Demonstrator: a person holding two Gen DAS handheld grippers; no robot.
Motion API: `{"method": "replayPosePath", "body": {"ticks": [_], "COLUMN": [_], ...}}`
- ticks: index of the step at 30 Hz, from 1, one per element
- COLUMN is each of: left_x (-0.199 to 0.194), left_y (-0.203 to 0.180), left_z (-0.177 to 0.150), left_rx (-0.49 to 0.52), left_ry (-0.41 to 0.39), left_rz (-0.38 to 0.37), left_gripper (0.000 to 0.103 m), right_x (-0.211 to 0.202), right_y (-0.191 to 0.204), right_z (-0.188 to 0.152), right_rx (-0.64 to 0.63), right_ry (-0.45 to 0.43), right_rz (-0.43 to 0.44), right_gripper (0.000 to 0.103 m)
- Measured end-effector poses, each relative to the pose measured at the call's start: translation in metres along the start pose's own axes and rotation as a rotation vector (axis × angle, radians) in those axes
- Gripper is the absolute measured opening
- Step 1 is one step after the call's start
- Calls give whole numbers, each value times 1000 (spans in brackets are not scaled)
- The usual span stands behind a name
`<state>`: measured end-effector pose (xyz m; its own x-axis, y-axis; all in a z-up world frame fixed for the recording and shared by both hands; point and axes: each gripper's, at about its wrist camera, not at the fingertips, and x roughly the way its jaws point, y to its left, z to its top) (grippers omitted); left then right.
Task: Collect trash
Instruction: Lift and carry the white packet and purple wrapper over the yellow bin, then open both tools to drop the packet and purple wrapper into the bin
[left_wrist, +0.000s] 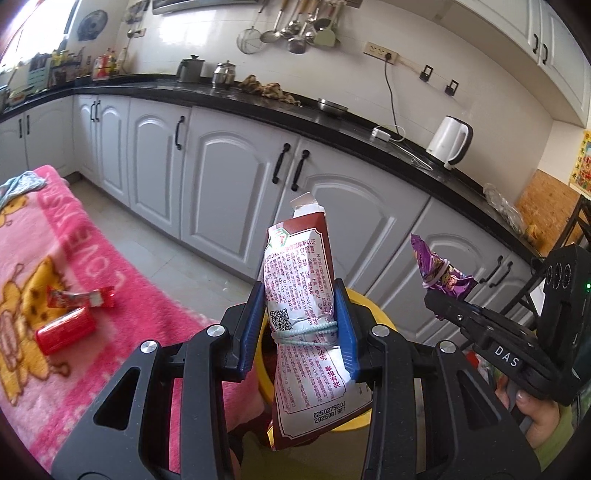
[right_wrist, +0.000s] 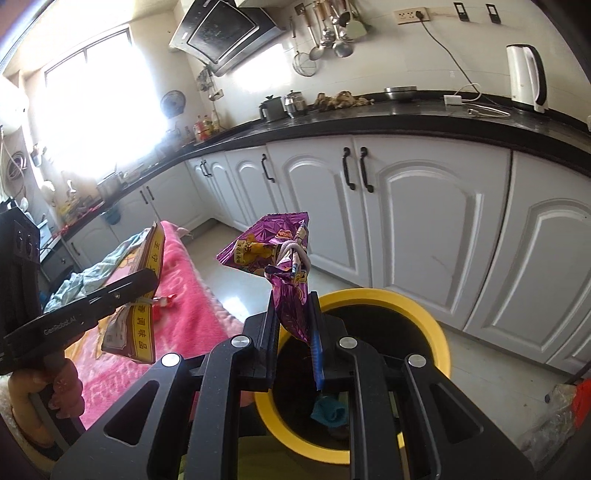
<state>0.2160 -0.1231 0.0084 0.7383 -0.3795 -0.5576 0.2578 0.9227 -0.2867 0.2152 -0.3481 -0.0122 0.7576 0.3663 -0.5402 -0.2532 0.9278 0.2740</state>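
My left gripper (left_wrist: 300, 325) is shut on a red-and-white seasoning packet (left_wrist: 301, 295) tied with a pale blue band, held upright over the rim of a yellow bin (left_wrist: 364, 302). My right gripper (right_wrist: 293, 325) is shut on a crumpled purple snack wrapper (right_wrist: 275, 254) with a white band, above the yellow bin (right_wrist: 439, 332) and its dark inside. In the left wrist view the right gripper (left_wrist: 439, 310) shows at the right with the purple wrapper (left_wrist: 441, 275). In the right wrist view the left gripper (right_wrist: 147, 282) shows at the left with the packet (right_wrist: 147, 280).
A pink blanket (left_wrist: 55, 258) covers a surface to the left, with a red can (left_wrist: 64, 330), a red-white wrapper (left_wrist: 83, 297) and a blue cloth (left_wrist: 22, 186) on it. White cabinets (right_wrist: 424, 229) under a black counter (left_wrist: 258, 99) stand behind. A blue item (right_wrist: 328, 410) lies in the bin.
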Motion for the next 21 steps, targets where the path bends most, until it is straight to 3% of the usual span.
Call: {"method": "replayPosePath", "body": {"ticks": [9,21], "left_x": [37,101], "left_y": [-14,-14], "left_z": [-3,-15], "left_rx": [28,10], "left_ry": [31,142], "left_rz": [-40,-69], "left_gripper": [29,29], "right_x": [9,42], "right_y": [-15,-50], "right_z": [-12,-37], "right_rx": [-3,72], "right_ry": [35,148], "right_rz": [-67,-112], "right_gripper": [14,15]}}
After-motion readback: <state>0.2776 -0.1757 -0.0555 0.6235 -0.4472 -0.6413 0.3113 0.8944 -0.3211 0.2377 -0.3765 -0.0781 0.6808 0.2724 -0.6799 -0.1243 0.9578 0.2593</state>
